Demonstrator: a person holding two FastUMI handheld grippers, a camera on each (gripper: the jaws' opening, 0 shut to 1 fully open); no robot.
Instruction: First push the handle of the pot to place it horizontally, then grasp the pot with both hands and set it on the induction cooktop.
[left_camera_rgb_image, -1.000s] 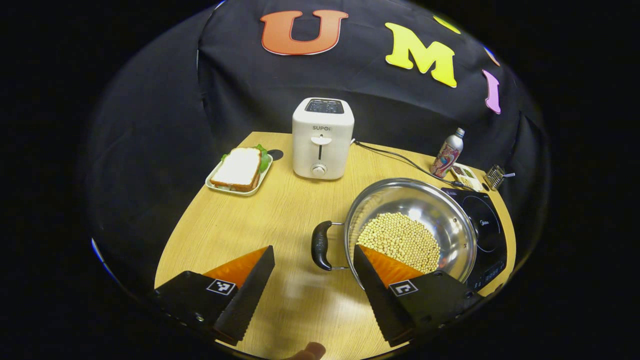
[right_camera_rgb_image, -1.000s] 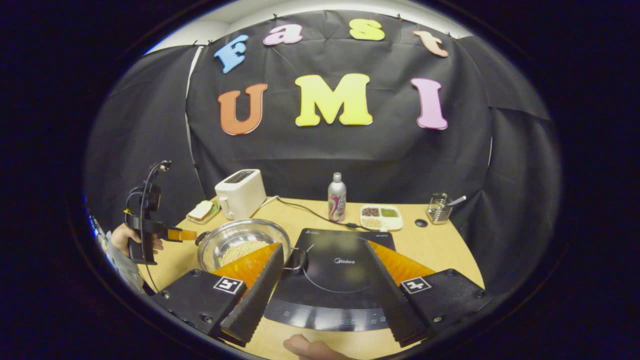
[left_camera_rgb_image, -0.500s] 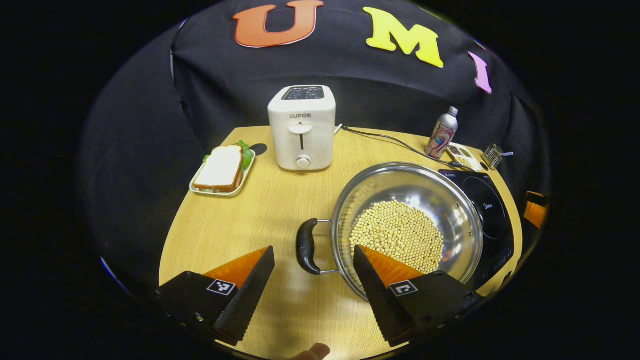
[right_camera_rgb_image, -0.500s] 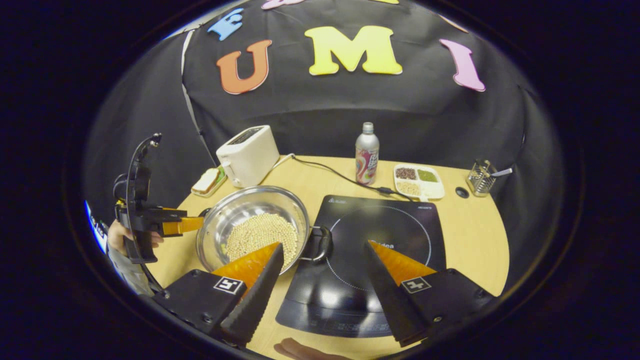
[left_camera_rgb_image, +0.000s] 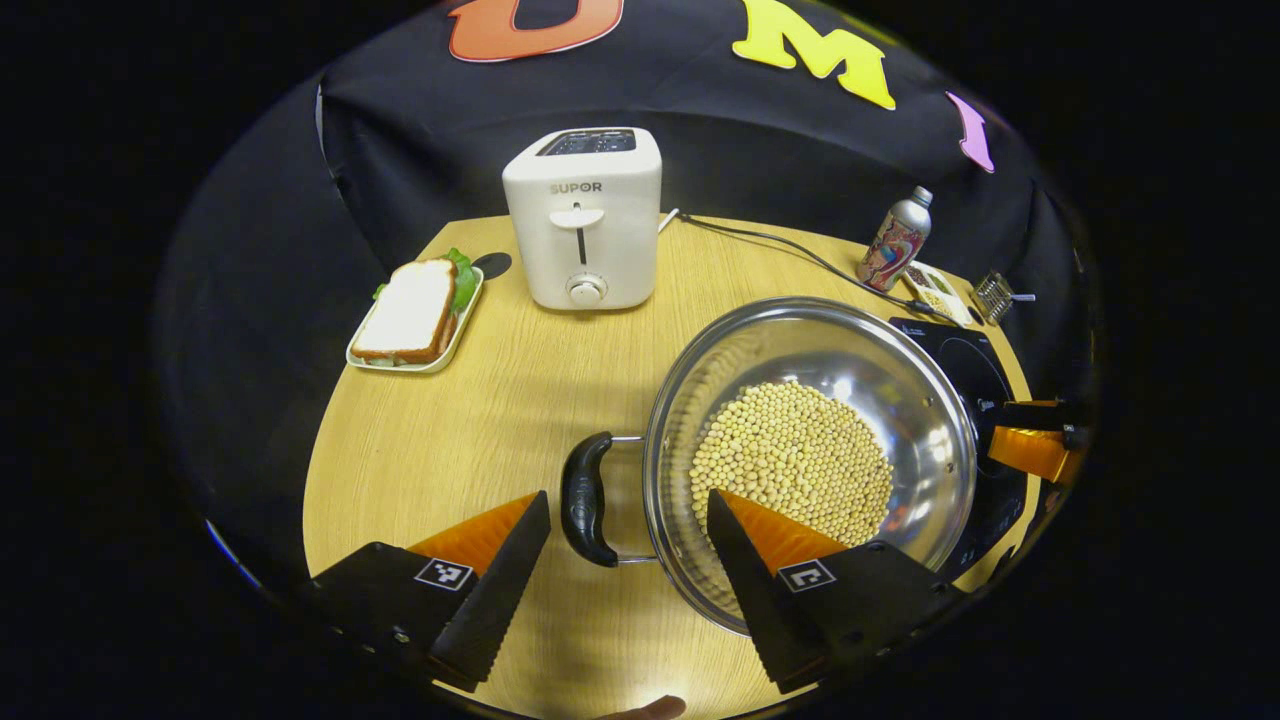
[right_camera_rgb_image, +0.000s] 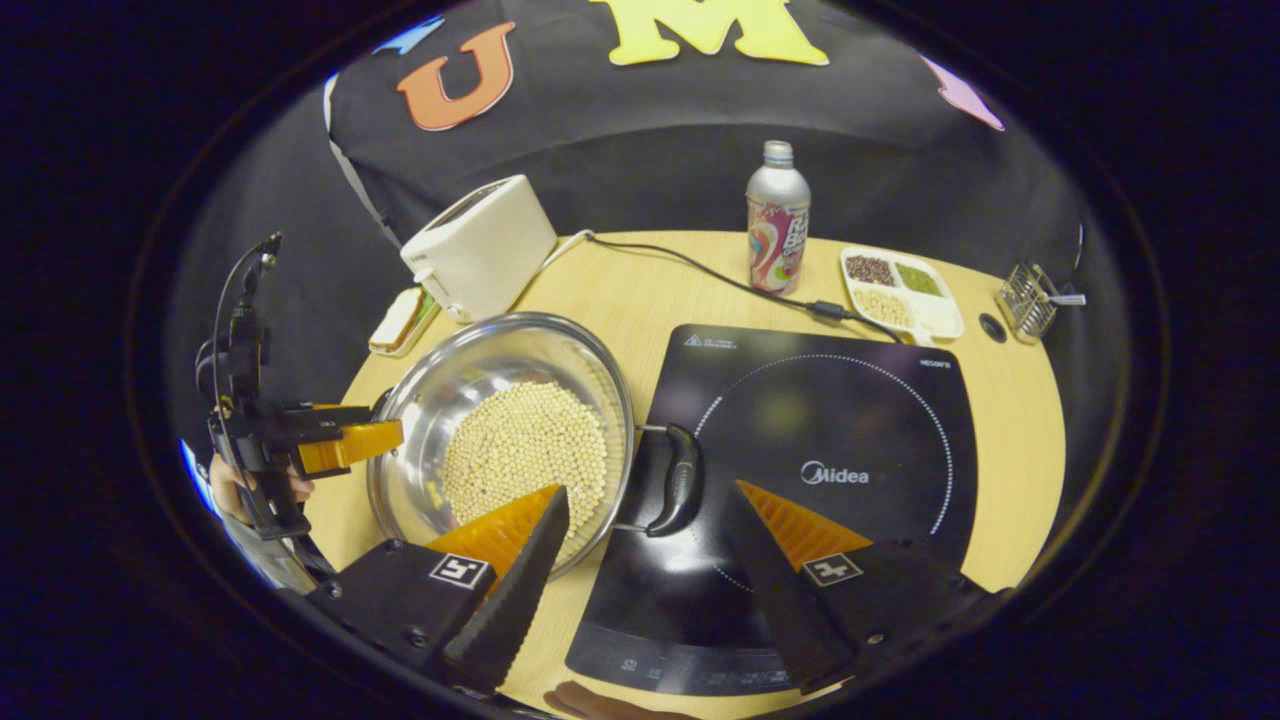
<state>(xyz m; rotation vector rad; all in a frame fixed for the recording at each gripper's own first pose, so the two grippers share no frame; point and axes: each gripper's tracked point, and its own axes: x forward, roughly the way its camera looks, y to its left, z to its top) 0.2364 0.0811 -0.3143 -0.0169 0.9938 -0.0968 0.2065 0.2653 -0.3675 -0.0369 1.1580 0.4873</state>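
Pot full of beans sits on the table, just left of the cooktop, its right handle hanging over the cooktop's edge. Left gripper is spread wide around the left handle, not touching it. Right gripper is open too, straddling the right handle. Toaster and sandwich sit at the far left

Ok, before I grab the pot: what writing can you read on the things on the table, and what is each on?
"SUPOR": on the front of the toaster, above its lever.
"Midea": on the glass top of the induction cooktop, near its ring.
Small print at the cooktop's back corners and along its front panel: too small to read.
Print on the bottle: too blurred to read.
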